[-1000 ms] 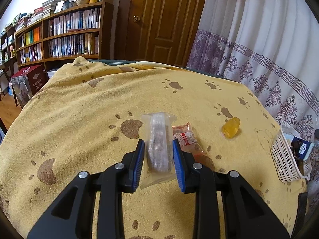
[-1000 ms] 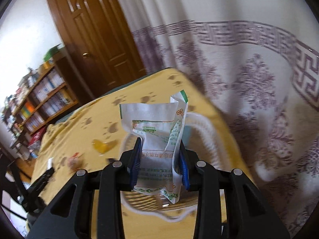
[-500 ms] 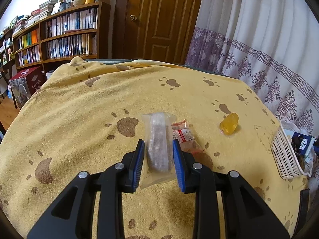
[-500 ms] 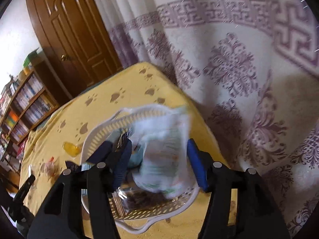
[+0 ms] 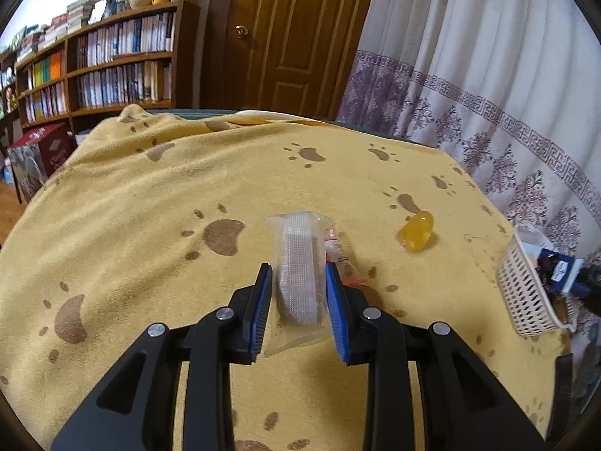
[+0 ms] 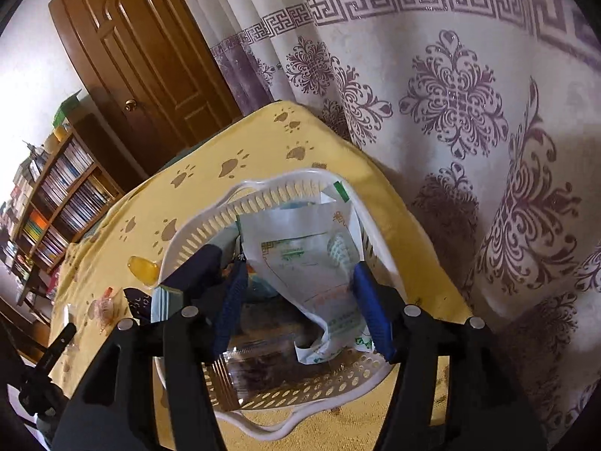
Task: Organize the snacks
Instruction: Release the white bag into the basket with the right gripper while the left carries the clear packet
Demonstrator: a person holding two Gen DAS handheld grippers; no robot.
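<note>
My left gripper (image 5: pixel 297 268) is shut on a clear packet holding a white ribbed snack (image 5: pixel 296 248), just above the yellow paw-print cloth (image 5: pixel 150 225). A red-and-white snack packet (image 5: pixel 338 251) lies right behind it, and a yellow jelly (image 5: pixel 416 233) sits farther right. My right gripper (image 6: pixel 300 268) hangs over the white basket (image 6: pixel 210 225), its jaws opening. A white-and-green packet (image 6: pixel 311 263) lies loose between them inside the basket, beside a dark blue packet (image 6: pixel 195 267).
The basket (image 5: pixel 522 293) stands at the table's right edge, close to a patterned curtain (image 6: pixel 450 105). A brown door (image 5: pixel 285 37) and a bookshelf (image 5: pixel 112 67) are beyond the far edge. A red box (image 5: pixel 41 158) stands on the floor at left.
The right gripper came down over the basket and let go of the white-and-green packet, which now rests in the basket. The left gripper kept still with its clear packet.
</note>
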